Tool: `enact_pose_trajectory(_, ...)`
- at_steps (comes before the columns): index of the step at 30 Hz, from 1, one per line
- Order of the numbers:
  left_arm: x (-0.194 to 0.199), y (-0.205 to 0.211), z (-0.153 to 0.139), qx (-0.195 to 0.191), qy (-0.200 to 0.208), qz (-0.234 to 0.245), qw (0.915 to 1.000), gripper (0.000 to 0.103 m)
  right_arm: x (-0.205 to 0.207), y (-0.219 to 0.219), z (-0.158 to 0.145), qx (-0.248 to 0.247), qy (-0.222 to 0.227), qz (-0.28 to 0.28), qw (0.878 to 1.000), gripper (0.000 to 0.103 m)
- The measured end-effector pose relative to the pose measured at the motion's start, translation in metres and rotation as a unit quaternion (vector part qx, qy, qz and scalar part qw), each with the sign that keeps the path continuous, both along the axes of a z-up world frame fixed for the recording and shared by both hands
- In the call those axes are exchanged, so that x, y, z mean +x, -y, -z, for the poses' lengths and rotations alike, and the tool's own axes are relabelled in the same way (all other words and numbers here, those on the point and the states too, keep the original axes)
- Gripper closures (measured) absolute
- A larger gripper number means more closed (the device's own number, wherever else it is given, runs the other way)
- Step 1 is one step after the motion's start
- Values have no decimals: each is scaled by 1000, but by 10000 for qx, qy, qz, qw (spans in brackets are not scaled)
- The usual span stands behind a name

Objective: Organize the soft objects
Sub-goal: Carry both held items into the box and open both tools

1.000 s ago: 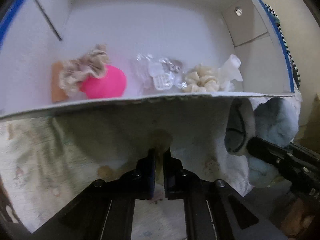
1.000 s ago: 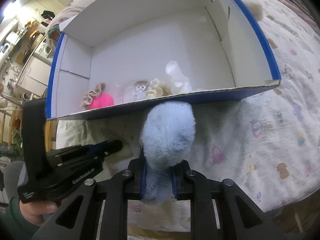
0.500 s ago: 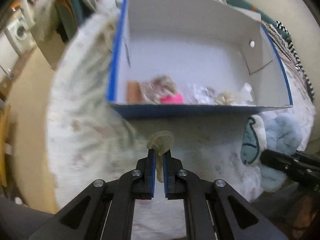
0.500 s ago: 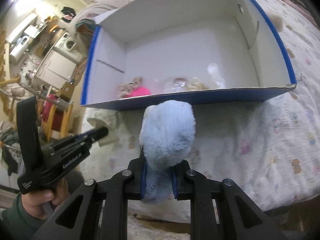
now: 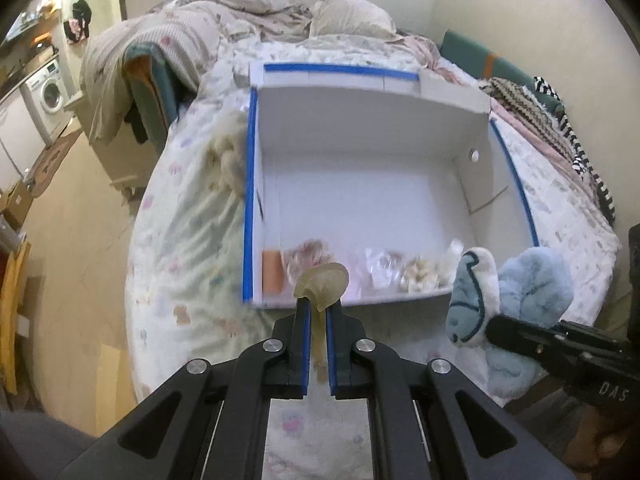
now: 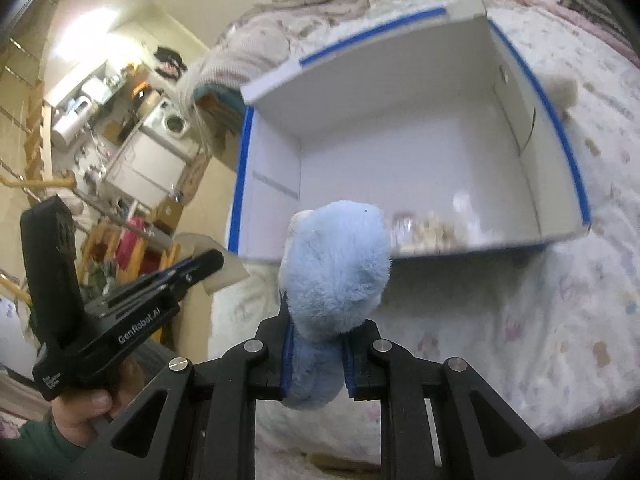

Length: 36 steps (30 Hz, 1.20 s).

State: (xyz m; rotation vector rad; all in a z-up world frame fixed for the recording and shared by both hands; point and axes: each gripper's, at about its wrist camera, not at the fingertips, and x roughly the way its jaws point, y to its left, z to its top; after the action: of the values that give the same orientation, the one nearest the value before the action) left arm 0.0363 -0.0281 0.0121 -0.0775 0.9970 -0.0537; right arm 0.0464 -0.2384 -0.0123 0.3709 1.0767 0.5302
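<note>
My left gripper (image 5: 318,304) is shut on a small pale yellow soft piece (image 5: 322,280), held up in front of the near wall of a white box with blue edges (image 5: 250,200). My right gripper (image 6: 316,332) is shut on a fluffy light blue plush toy (image 6: 336,264), also seen in the left wrist view as a blue plush toy (image 5: 532,280) at the right. Inside the box, along its near wall, lie an orange piece (image 5: 273,272), a frilly scrunchie (image 5: 306,254), a clear bag (image 5: 384,266) and a cream scrunchie (image 5: 420,276). A hand (image 6: 80,408) holds the left gripper (image 6: 212,258).
The box (image 6: 240,184) stands on a bed with a patterned sheet (image 5: 188,240). A cream fluffy thing (image 5: 230,156) lies by the box's left side. Pillows and blankets (image 5: 348,20) pile up at the far end. Floor and a washing machine (image 5: 50,96) are at the left.
Both grippers have risen and drawn back, so the whole box now shows from above. The left gripper has lifted the yellow piece off the sheet. The right keeps its hold on the plush.
</note>
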Motion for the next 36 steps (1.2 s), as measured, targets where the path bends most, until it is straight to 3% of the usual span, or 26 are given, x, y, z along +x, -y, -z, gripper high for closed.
enact_pose_trajectory(7,42,4,-25,96,229,101,9996,97,38,3,-20,3,321,199,9993,82)
enact_pose_trajectory(12,77,11,-30,227,341,141,9991,97,71,0,-13,-30,261,295,9992,82)
enact_pose_trajectory(25,129,21,33,240,41,72,9997,95,112,0,40,-128,-220,555,9981,82)
enact_pose_trajectory(30,137,24,46,352,-5,115,9993,95,121,-7,57,-122,-491,552,9972,82)
enact_pose_trajectory(36,143,20,59,147,-254,128,9995,95,128,-14,76,-53,-908,524,9945,82)
